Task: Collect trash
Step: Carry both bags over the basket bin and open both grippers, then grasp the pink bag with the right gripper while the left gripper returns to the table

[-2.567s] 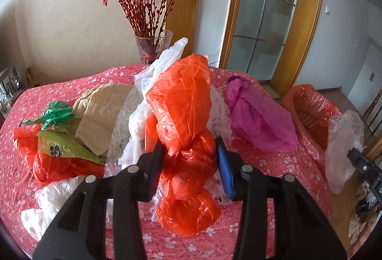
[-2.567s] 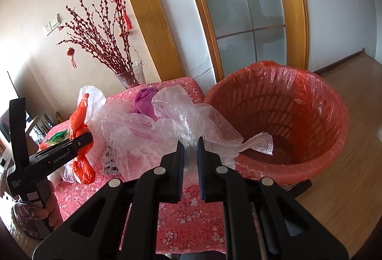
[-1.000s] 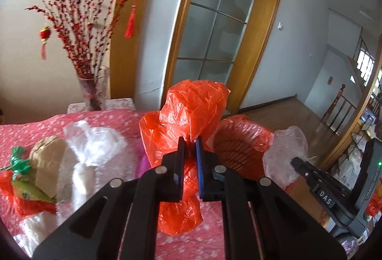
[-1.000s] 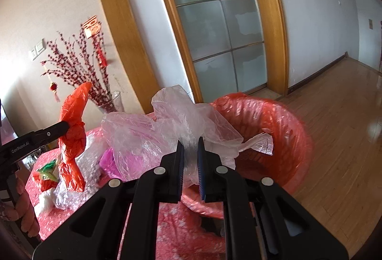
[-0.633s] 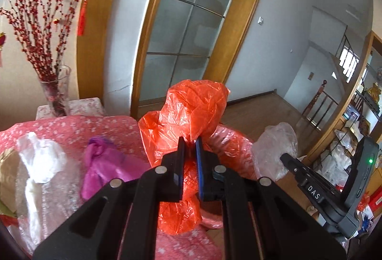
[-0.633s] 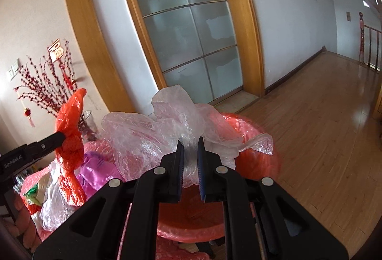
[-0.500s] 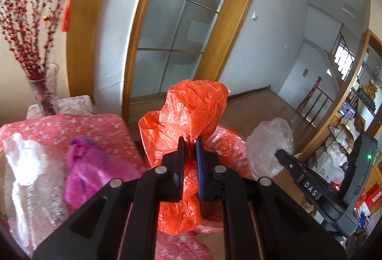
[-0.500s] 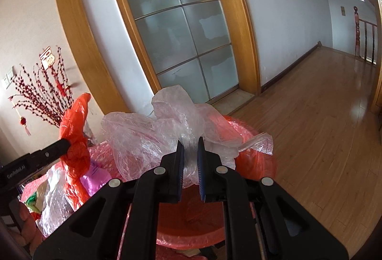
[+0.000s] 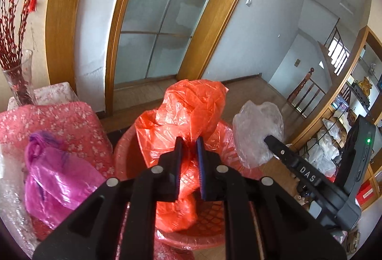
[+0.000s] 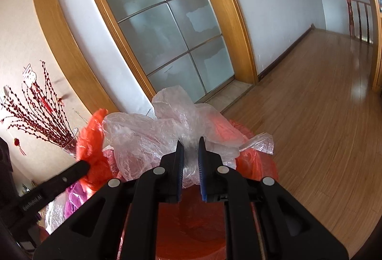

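Observation:
My left gripper (image 9: 189, 143) pinches a knotted orange plastic bag (image 9: 191, 112) that hangs over the red-lined bin (image 9: 124, 159); its jaws are just beginning to open with the bag still between the pads. My right gripper (image 10: 191, 143) is shut on a crumpled clear plastic bag (image 10: 148, 133), held above the same bin (image 10: 262, 164). In the left wrist view the clear bag (image 9: 257, 126) shows at the right, on the right gripper's tip (image 9: 269, 140). In the right wrist view the orange bag (image 10: 92, 140) sits at the left, on the left gripper (image 10: 83, 165).
A purple bag (image 9: 55, 179) and bubble wrap (image 9: 9, 207) lie on the pink flowered tablecloth (image 9: 59, 117) left of the bin. A glass vase of red branches (image 9: 19, 83) stands at the table's far edge. Wooden floor (image 10: 322, 117) spreads to the right.
Both grippers have swung right from the table and come over the bin, each carrying its bag. The table's trash pile has slid to the left edge of view.

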`<action>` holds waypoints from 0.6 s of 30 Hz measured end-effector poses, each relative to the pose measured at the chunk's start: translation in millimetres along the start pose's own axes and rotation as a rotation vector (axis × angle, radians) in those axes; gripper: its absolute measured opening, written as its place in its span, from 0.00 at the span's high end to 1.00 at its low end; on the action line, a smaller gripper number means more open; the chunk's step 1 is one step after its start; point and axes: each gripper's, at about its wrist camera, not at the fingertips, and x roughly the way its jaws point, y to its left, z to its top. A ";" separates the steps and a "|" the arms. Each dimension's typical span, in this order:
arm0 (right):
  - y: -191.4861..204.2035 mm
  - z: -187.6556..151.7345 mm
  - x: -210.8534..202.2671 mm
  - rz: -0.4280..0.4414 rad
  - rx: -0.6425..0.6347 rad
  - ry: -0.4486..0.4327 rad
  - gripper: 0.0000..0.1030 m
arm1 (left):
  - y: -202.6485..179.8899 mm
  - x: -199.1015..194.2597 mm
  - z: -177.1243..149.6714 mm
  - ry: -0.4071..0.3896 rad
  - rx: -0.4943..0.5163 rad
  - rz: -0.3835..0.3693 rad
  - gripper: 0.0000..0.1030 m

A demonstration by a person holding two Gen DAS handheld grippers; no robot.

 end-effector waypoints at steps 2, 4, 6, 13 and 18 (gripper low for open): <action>-1.1 1.4 4.4 0.006 0.000 0.009 0.87 | 1.7 7.0 -1.9 0.012 -0.007 0.001 0.84; -2.1 1.0 7.6 0.004 -0.003 0.018 0.85 | 6.3 10.9 -4.1 0.022 -0.014 0.004 0.76; -4.3 -1.6 9.7 0.004 0.001 0.027 0.80 | 12.4 10.8 -6.9 0.028 -0.022 0.007 0.70; -0.8 -3.2 5.7 0.008 -0.014 0.021 0.53 | 28.6 -5.0 -11.9 -0.002 -0.027 0.057 0.65; 12.9 -8.2 0.4 0.006 -0.057 0.015 0.53 | 35.2 -31.8 -17.2 -0.052 0.001 0.118 0.60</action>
